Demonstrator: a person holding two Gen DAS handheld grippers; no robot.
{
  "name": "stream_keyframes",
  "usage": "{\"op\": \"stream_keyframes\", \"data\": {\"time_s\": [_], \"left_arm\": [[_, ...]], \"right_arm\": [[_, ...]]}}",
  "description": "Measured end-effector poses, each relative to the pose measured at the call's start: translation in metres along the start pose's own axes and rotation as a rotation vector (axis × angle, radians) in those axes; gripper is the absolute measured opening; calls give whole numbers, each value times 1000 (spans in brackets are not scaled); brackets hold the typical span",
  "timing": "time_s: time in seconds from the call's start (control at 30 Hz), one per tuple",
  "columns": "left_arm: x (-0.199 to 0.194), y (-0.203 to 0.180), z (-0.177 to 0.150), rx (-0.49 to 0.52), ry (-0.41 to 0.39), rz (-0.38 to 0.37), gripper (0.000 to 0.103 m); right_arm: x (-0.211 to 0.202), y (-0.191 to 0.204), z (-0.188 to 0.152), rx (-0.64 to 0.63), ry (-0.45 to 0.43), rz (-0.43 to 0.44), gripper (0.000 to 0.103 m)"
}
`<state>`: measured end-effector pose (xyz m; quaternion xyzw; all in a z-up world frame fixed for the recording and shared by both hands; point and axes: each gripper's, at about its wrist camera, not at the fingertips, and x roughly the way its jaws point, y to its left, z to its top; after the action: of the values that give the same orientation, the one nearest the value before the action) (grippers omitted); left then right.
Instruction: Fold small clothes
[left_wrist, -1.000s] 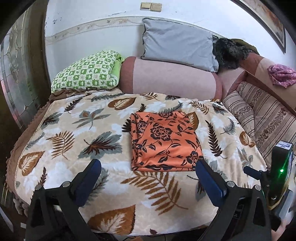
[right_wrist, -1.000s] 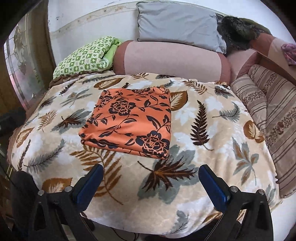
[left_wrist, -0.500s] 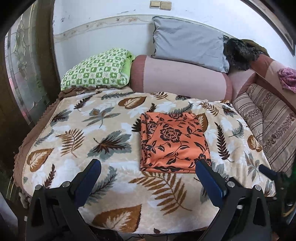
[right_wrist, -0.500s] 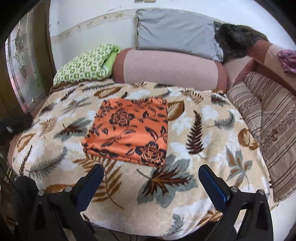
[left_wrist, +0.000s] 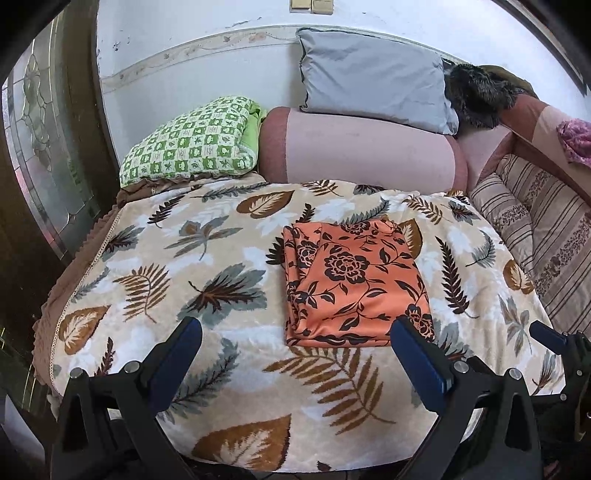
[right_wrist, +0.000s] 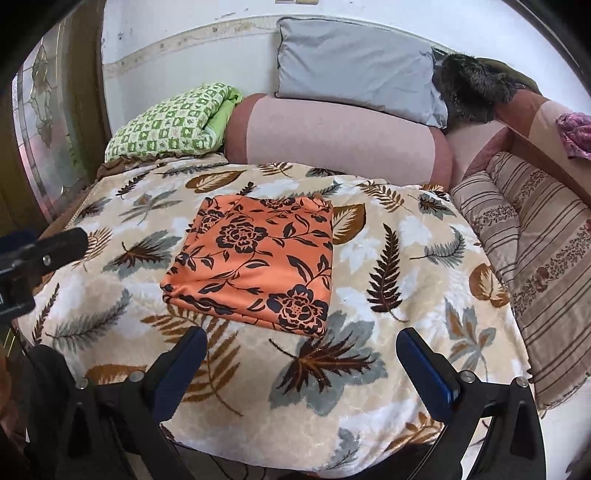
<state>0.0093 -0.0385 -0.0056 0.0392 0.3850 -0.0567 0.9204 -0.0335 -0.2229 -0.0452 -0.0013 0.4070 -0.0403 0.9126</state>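
An orange cloth with black flowers (left_wrist: 351, 284) lies folded into a rectangle on the leaf-patterned blanket (left_wrist: 184, 258); it also shows in the right wrist view (right_wrist: 258, 258). My left gripper (left_wrist: 295, 343) is open and empty, held back above the blanket's near edge, its right finger just in front of the cloth's near right corner. My right gripper (right_wrist: 299, 350) is open and empty, short of the cloth's near edge. The right gripper shows at the right edge of the left wrist view (left_wrist: 554, 343); the left gripper shows at the left edge of the right wrist view (right_wrist: 44, 251).
A pink bolster (left_wrist: 362, 151), a grey pillow (left_wrist: 373, 77) and a green checked pillow (left_wrist: 192, 144) line the back. A striped cushion (left_wrist: 546, 229) borders the right side. A dark frame with patterned glass (left_wrist: 37, 147) stands at the left.
Both grippers have pulled back and up from the cloth, so it looks smaller and farther. The cloth has not moved. Both stay open.
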Motion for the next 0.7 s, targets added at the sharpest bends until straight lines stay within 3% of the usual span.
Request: {"op": "stream_keyframes", "data": {"time_s": [0.7], "left_arm": [[2, 0, 6, 15, -13, 11, 101]], "right_arm": [[7, -4, 10, -20, -13, 12, 103]]}}
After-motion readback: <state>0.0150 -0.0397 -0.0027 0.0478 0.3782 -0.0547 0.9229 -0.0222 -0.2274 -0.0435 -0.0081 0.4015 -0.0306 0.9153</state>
